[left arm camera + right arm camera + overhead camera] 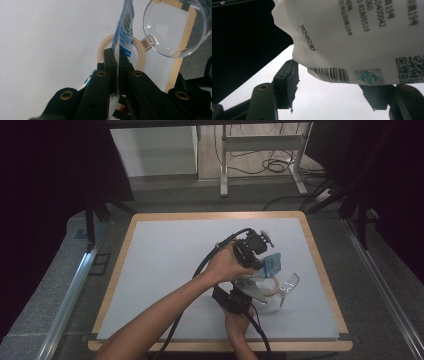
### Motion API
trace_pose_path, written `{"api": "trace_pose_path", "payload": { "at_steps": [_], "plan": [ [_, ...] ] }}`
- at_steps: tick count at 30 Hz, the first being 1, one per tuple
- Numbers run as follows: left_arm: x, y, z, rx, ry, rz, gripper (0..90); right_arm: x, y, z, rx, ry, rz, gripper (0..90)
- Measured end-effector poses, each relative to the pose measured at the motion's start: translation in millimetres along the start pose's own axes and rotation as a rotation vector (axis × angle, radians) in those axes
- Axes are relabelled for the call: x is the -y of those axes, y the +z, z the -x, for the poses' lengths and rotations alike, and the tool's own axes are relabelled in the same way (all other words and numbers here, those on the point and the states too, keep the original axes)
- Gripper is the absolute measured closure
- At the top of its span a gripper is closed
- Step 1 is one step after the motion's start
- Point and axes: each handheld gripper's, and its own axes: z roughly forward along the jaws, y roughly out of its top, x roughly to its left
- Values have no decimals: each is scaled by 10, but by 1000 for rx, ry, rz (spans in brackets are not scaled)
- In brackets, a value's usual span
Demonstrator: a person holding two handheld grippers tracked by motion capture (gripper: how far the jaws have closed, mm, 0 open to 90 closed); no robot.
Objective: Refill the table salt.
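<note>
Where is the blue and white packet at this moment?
In the high view, the packet is right of centre on the table, above the clear cup. The left gripper clamps its edge, with the tan ring behind.

Blue-white packet upright, pinched above the table

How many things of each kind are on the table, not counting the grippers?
Packet: 1
Tape ring: 1
Clear round cup: 1
Total: 3
</note>
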Motion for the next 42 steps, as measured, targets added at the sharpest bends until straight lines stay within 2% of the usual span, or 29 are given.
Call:
{"api": "trace_pose_path", "payload": {
  "at_steps": [16,22,37,42],
  "plan": [
    [5,34,-41,8,-16,0,900,47,-36,17,-8,-37,-9,360],
    [-24,25,-39,2,-19,-3,900,28,-49,28,-16,-51,6,360],
    [-53,25,-2,-15,-9,-28,900,-37,-29,-1,-42,-12,30,363],
    [-64,41,11,-23,-8,-32,900,-66,-16,-7,-49,-21,44,364]
  ]
}}
